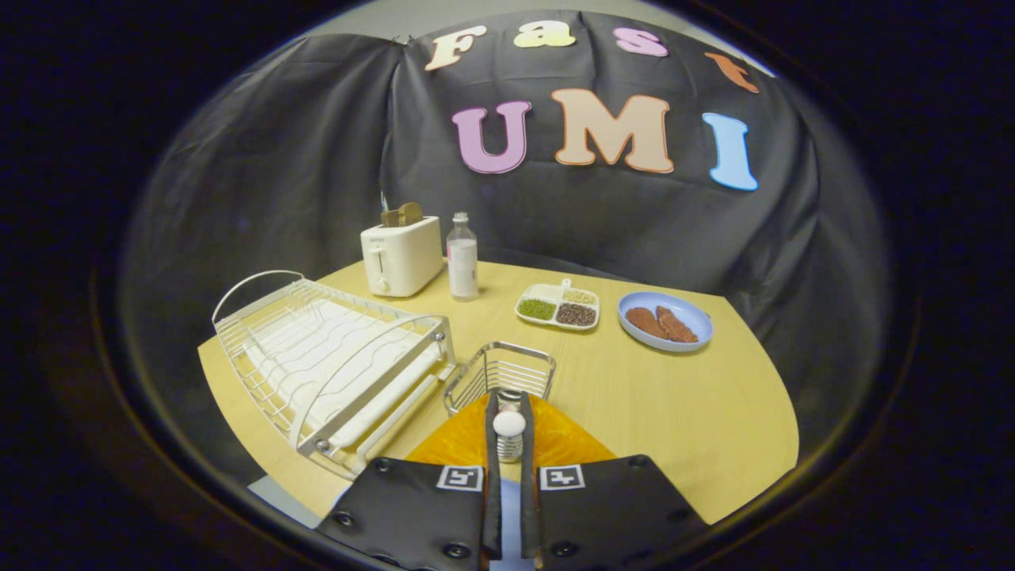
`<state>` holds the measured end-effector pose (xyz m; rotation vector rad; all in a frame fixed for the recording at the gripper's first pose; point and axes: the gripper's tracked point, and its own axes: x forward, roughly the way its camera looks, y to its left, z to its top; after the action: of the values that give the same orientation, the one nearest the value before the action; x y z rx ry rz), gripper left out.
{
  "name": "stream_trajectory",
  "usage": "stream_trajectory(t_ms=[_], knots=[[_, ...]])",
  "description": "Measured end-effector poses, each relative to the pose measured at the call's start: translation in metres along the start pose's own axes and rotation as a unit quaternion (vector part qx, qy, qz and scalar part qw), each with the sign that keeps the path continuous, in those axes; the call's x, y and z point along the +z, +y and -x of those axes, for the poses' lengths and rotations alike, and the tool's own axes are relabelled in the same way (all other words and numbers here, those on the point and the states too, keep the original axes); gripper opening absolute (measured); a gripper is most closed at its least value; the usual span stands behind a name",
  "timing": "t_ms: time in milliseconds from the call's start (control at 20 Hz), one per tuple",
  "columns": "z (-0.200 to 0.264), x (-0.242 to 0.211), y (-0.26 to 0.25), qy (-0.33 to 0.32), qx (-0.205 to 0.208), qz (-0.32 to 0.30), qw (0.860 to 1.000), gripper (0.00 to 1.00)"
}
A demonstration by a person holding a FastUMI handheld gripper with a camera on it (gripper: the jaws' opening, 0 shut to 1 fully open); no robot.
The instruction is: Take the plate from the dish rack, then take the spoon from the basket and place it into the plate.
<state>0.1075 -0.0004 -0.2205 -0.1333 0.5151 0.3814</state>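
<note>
Gripper (508, 424) hanging low over the near edge of the round wooden table (674, 396), fingers (491, 444) nearly closed and pinching a spoon (509, 428) between them — rounded white end facing the camera, metal part showing just below it. Both fingers pressing on the spoon's sides. Sitting directly under the fingers: orange plate (563, 440), already off the rack and lying flat on the table, spoon hovering above it or just touching, cannot tell which. Standing just beyond the fingertips: wire basket (499, 373), close to the plate's far rim. Lying to the left of the basket: white wire dish rack (333, 357), slots showing no dishes, near corner almost reaching the plate. Standing at far left: white toaster (402, 255) with toast sticking out of the top, clear bottle (462, 258) just right of it. Sitting further right — white divided tray (558, 305) with green and dark beans, then a blue plate (664, 319) holding two brown pieces of food, well apart from the gripper.
</note>
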Motion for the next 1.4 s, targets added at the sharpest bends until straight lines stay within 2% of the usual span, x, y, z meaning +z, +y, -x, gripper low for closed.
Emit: stream_trajectory(t_ms=[500, 750, 1400], knots=[[0.046, 0.040, -0.008, -0.031, -0.038, -0.016, 0.999, 0.12], [0.080, 0.052, -0.005, -0.046, -0.065, -0.003, 0.997, 0.12], [0.150, 0.030, 0.028, -0.062, -0.110, -0.038, 0.991, 0.12]])
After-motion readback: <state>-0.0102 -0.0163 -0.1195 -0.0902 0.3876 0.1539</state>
